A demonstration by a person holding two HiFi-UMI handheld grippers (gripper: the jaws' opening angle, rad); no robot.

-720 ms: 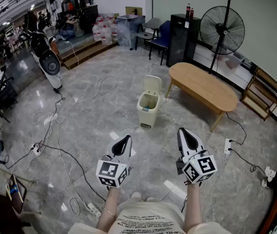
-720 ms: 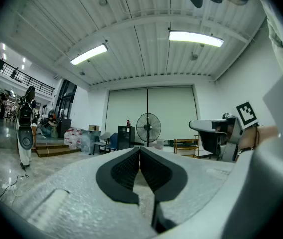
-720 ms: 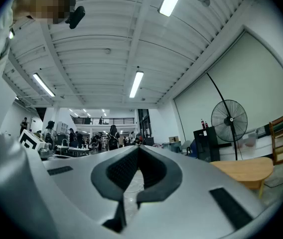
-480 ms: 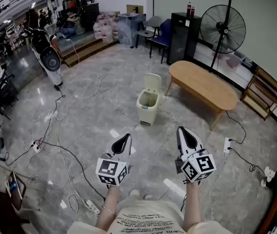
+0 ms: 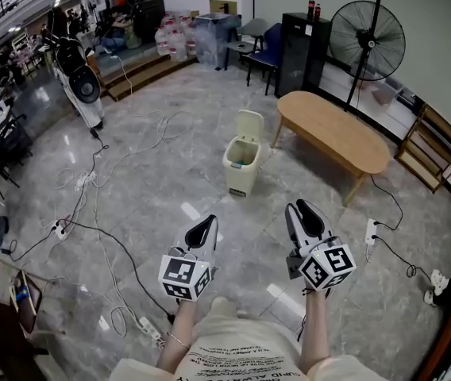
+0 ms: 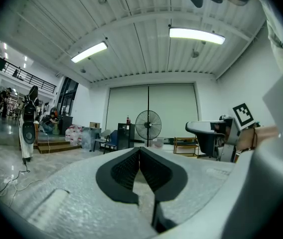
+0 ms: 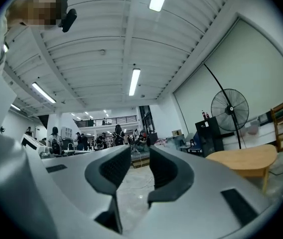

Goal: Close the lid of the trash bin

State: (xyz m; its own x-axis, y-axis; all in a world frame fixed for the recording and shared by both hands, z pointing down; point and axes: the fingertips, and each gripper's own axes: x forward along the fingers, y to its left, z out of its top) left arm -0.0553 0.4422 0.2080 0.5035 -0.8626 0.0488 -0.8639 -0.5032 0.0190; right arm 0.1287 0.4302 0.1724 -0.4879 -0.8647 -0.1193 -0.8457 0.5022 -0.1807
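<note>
Trash bin (image 5: 241, 169) well ahead on floor (image 5: 154, 193), lid (image 5: 248, 125) up. Nothing done yet. Left gripper (image 5: 204, 230) jaws together, right gripper (image 5: 301, 213) jaws a little apart, both empty. To do: reach bin, push lid down.

The whole scene is shifted slightly up in the head view: the bin (image 5: 241, 165), the table (image 5: 333, 137) and the fan (image 5: 367, 42) are now seen a little higher. The bin is shown marginally larger, as if brought slightly nearer. The left gripper (image 5: 203, 228) and right gripper (image 5: 302, 213) are likewise carried a little farther up.
</note>
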